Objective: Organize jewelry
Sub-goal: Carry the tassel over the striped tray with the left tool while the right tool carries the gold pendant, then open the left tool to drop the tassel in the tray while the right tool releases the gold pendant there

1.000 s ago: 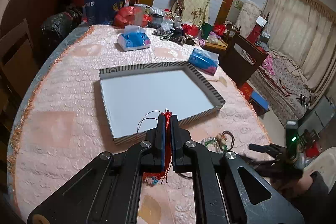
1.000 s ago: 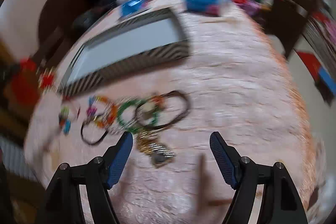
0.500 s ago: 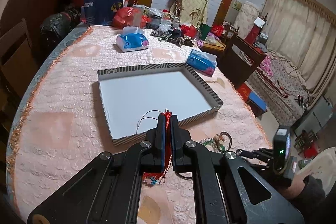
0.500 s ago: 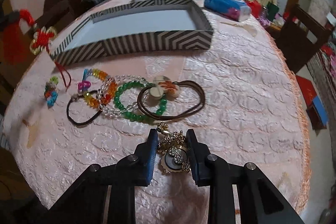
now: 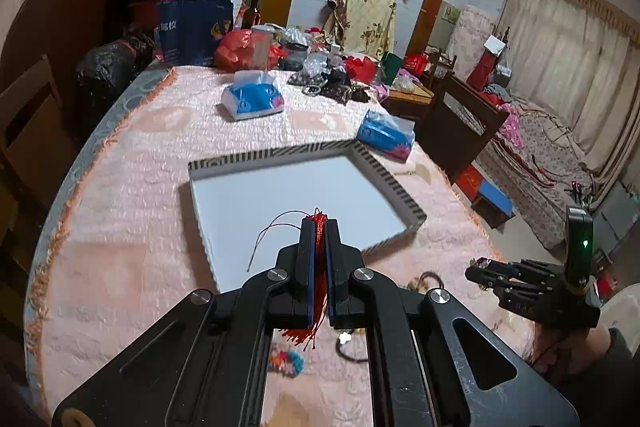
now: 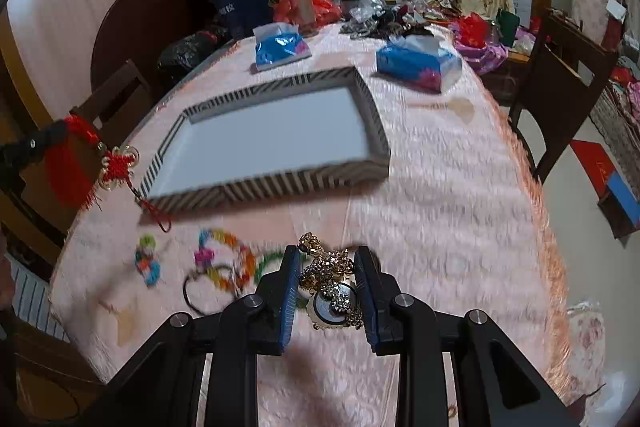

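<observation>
My left gripper [image 5: 318, 227] is shut on a red tassel knot charm [image 5: 318, 267] and holds it above the near edge of the striped tray [image 5: 384, 175]; the charm also shows in the right wrist view [image 6: 116, 167], hanging at the far left. My right gripper [image 6: 327, 259] is shut on a gold rhinestone brooch [image 6: 332, 279], lifted off the pink tablecloth in front of the tray [image 6: 256, 183]. Several bead bracelets [image 6: 228, 259] and a small bead charm [image 6: 147, 259] lie on the cloth just beyond it. The right gripper also shows in the left wrist view [image 5: 480, 265].
Two blue tissue packs [image 5: 252, 101] [image 5: 386, 135] lie behind the tray. Bags and clutter [image 5: 192, 31] crowd the table's far end. A wooden chair [image 6: 560, 83] stands at the right, another at the left [image 5: 24, 131].
My right gripper closed on the brooch and lifted it off the cloth. My left gripper stays shut on the tassel charm, shifted slightly toward the tray.
</observation>
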`<state>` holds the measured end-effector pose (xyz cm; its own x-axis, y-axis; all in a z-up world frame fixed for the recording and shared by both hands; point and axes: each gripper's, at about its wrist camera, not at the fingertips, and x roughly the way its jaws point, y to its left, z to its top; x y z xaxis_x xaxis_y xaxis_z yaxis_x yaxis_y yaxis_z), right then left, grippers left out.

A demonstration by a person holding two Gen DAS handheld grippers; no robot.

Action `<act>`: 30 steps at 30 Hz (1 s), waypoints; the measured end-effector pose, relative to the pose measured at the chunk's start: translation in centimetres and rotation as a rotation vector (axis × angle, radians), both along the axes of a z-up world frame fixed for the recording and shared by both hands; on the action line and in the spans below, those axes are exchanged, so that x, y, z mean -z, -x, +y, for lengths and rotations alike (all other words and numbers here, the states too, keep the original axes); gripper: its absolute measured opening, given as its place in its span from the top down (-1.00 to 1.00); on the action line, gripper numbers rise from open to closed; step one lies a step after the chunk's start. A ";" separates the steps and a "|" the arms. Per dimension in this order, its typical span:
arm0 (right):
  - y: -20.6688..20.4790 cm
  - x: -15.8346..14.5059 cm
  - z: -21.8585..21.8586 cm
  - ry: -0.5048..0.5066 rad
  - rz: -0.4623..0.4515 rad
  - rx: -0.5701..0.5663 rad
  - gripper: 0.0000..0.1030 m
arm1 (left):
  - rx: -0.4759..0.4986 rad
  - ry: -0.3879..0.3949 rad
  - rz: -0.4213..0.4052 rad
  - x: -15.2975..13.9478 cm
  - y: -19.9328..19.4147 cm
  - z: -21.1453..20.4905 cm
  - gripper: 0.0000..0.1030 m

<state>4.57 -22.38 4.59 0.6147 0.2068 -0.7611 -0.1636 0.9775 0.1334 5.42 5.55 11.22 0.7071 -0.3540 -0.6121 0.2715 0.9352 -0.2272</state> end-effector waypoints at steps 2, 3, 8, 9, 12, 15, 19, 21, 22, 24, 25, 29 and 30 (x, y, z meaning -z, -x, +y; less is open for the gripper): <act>-0.9 -0.7 0.0 -0.010 0.002 0.000 0.48 | -0.008 -0.003 -0.012 -0.9 -0.9 0.0 0.94; -1.5 -1.1 0.1 -0.011 0.003 -0.002 0.48 | -0.011 -0.007 -0.019 -1.3 -1.3 0.0 0.94; -5.1 -2.8 1.1 0.015 -0.003 -0.028 0.48 | -0.024 -0.026 -0.050 -3.2 -3.7 -0.4 0.94; -6.1 -3.1 1.3 0.012 -0.003 -0.031 0.48 | -0.027 -0.027 -0.056 -3.5 -4.2 -0.5 0.94; -8.4 -3.6 1.7 0.004 -0.012 -0.030 0.48 | -0.041 -0.018 -0.071 -4.4 -6.1 -0.9 0.94; -10.5 -3.4 2.0 -0.033 -0.023 -0.023 0.48 | -0.061 -0.002 -0.076 -4.4 -8.2 -1.1 0.94; -13.0 -1.9 2.6 -0.067 -0.032 -0.019 0.48 | -0.076 -0.006 -0.040 -1.5 -10.5 -1.8 0.94; -14.1 -0.3 2.8 -0.078 -0.009 -0.018 0.48 | -0.085 -0.030 0.005 1.5 -11.5 -2.1 0.94; -14.5 0.3 2.9 -0.076 0.003 -0.015 0.48 | -0.085 -0.043 0.034 3.2 -12.1 -2.2 0.94; -15.1 1.8 3.1 -0.072 0.034 -0.020 0.48 | -0.099 -0.066 0.076 5.8 -12.7 -2.3 0.94; -15.3 2.5 3.3 -0.061 0.045 -0.022 0.48 | -0.108 -0.077 0.105 7.4 -13.0 -2.0 0.94; -15.4 4.2 3.7 -0.037 0.078 -0.032 0.48 | -0.126 -0.099 0.179 11.1 -12.9 -1.0 0.94; -15.3 4.4 3.8 -0.028 0.078 -0.036 0.48 | -0.125 -0.104 0.186 11.7 -12.8 -0.7 0.94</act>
